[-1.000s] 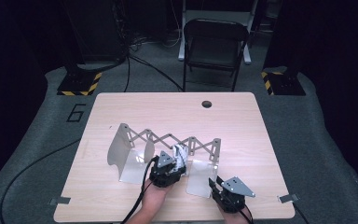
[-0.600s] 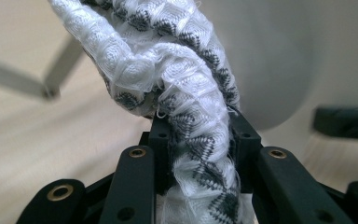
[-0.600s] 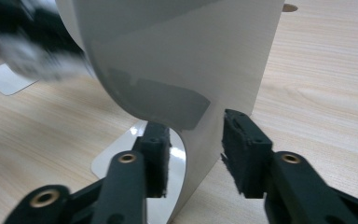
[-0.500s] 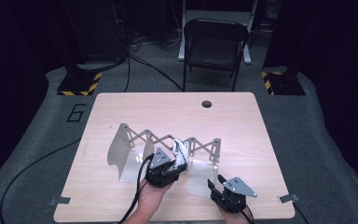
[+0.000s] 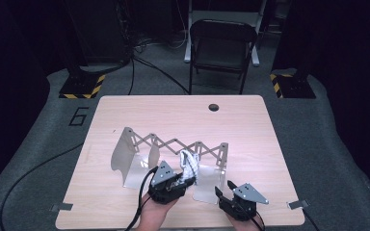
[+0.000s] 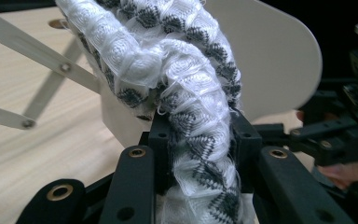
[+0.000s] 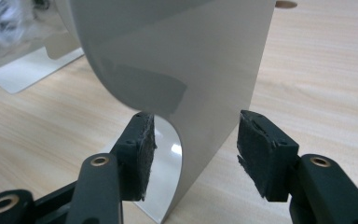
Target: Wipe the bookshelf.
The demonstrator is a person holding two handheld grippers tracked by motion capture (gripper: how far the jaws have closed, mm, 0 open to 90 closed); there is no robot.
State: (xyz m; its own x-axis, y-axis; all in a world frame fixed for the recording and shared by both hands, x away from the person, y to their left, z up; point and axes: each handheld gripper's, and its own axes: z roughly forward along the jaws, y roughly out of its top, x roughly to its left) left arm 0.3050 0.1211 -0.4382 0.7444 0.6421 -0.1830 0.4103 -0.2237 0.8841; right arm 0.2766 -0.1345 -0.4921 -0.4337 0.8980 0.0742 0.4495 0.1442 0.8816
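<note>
A grey metal expanding rack with scissor links stands in the middle of the wooden table. My left gripper is shut on a white cloth with a grey diamond pattern, held up between the rack's dividers. In the left gripper view the cloth rises from my left gripper's jaws in front of a rounded plate. My right gripper is open; its jaws have just been opening. The rack's right end plate stands between the jaws of my right gripper, and neither pad presses on it.
A dark folding chair stands beyond the table's far edge. A round hole sits near the far edge of the tabletop. Black cables and yellow-black striped bases lie on the grey floor.
My left gripper has risen and moved toward the rack's middle with the cloth in it. The right gripper's jaws have spread apart off the end plate; that hand stayed put.
</note>
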